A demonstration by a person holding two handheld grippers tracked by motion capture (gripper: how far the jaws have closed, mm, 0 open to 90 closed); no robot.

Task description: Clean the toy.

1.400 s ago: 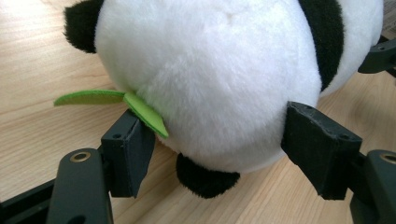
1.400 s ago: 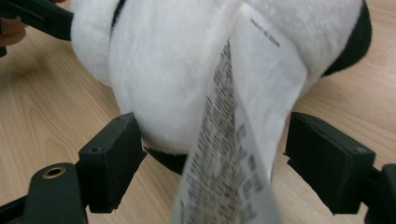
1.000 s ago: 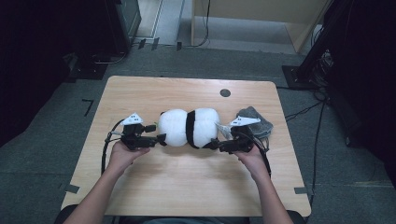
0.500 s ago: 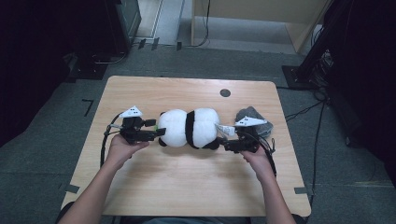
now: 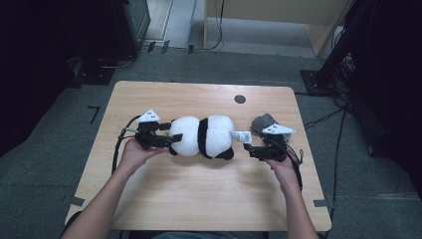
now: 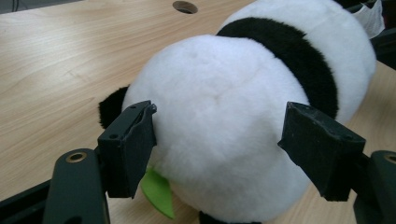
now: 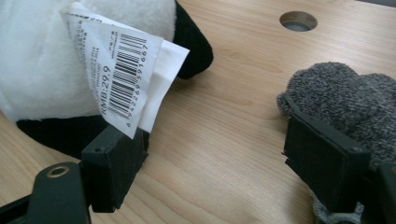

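A black-and-white panda plush (image 5: 201, 137) lies on its side in the middle of the wooden table (image 5: 199, 199). My left gripper (image 5: 169, 141) is at the plush's head end. In the left gripper view the white head (image 6: 219, 130) sits between the jaws of that gripper (image 6: 219, 144). The jaws have just been opening and the fur is not squeezed. My right gripper (image 5: 249, 148) is open, off the plush's other end, with bare wood between the jaws (image 7: 210, 158). The plush's white barcode tag (image 7: 116, 70) hangs over its left jaw.
A grey knitted thing (image 5: 263, 122) lies right behind my right gripper, against its right jaw (image 7: 345, 98). A round cable hole (image 5: 240, 98) is in the table's far part. A green tab (image 6: 156, 191) pokes out under the plush's head. Cables trail off both table sides.
My right gripper has drawn back to the right, off the plush's end. My left gripper has shifted slightly away from me and its jaws stand wider. The plush has stayed put.
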